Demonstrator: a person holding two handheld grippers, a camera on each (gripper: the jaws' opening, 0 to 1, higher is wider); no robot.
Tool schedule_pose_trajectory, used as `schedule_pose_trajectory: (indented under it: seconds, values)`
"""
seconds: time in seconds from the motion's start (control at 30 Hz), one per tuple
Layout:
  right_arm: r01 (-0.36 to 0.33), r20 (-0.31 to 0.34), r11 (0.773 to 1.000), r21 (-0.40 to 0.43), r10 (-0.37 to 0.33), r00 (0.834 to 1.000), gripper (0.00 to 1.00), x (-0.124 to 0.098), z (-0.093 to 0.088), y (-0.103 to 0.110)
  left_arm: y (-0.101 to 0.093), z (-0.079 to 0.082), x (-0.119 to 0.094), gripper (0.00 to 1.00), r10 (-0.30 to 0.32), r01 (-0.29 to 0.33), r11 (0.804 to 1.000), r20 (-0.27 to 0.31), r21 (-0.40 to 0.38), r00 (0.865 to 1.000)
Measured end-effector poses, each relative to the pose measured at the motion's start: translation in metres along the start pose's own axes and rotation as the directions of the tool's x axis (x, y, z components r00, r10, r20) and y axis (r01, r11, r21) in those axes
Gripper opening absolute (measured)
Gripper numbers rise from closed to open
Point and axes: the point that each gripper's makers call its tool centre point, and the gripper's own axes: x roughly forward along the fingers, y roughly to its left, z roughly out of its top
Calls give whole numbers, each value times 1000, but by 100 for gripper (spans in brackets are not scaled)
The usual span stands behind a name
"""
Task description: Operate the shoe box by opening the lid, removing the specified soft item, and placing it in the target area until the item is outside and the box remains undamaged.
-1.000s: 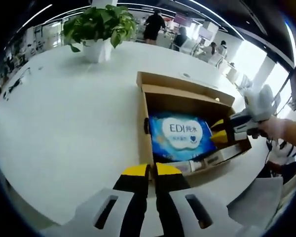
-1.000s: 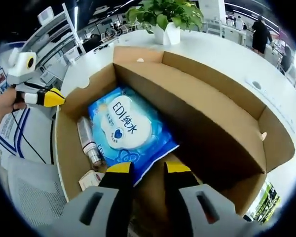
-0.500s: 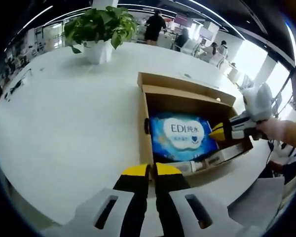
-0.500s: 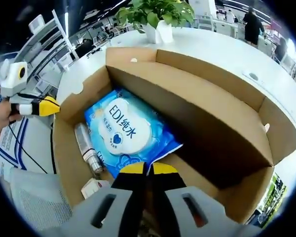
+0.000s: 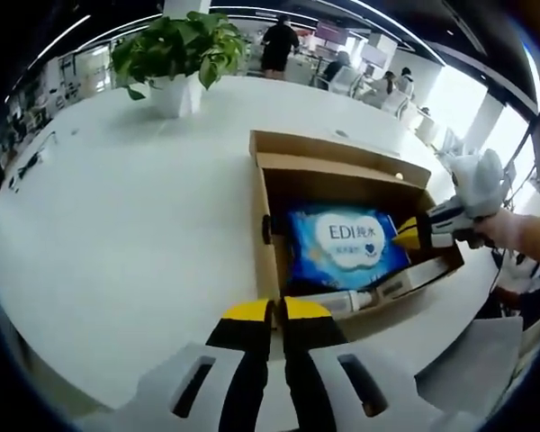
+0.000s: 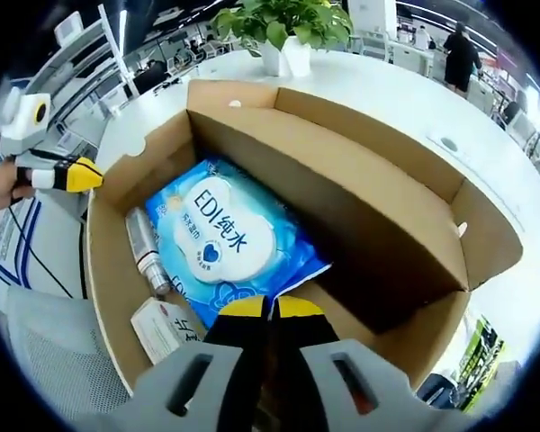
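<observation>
Wipes pack corner between right jaws

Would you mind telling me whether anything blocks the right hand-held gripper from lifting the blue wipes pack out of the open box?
Nothing visible does. The lid is folded back, and the right hand-held gripper has its jaws together at the near edge of the blue wipes pack. A small bottle and a carton lie beside the pack, not on it.

Small box label too blurred to read; bottle partly tucked under wipes pack.
</observation>
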Motion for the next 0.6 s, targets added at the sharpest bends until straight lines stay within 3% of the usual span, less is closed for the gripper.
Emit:
schedule_pose_trajectory:
  seconds: [0.23,0.4,0.6]
  values:
    - [5,-1,1000,-9,-5,1000,1,0,0,0,-1,4,-3,1,31,-30,996,-15,80,999]
    - [2,0,1000,-8,-2,1000,1,0,-1,0,-11,21,-5,3,5,-8,995,27,102,1000]
    - [1,2,1000,0,-1,1000,1,0,-1,0,-27,32,8,6,-9,5,986,26,167,1000]
